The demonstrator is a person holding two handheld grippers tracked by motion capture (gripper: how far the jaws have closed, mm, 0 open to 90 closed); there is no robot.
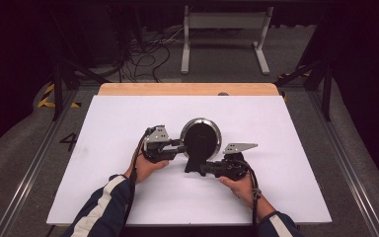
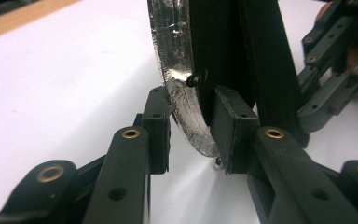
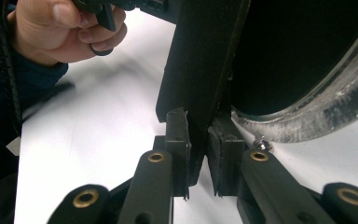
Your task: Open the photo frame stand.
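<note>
An oval frame (image 1: 201, 137) with a silver rim and a black back stands tilted at the middle of the white board, and a black stand leg (image 1: 193, 163) hangs from its back. My left gripper (image 1: 181, 147) comes in from the left, shut on the frame's edge. In the left gripper view, one pad of the left gripper (image 2: 193, 135) presses the silver rim (image 2: 177, 60) and the other the black back. My right gripper (image 1: 201, 169) sits below the frame. In the right gripper view, the right gripper (image 3: 199, 149) is shut on the lower end of the stand leg (image 3: 205, 60).
The white board (image 1: 128, 197) lies on a wooden table whose far edge (image 1: 187, 89) shows behind it. Cables (image 1: 148, 54) and a white metal stand (image 1: 224, 22) are on the floor beyond. The person's left hand (image 3: 65, 32) appears in the right gripper view.
</note>
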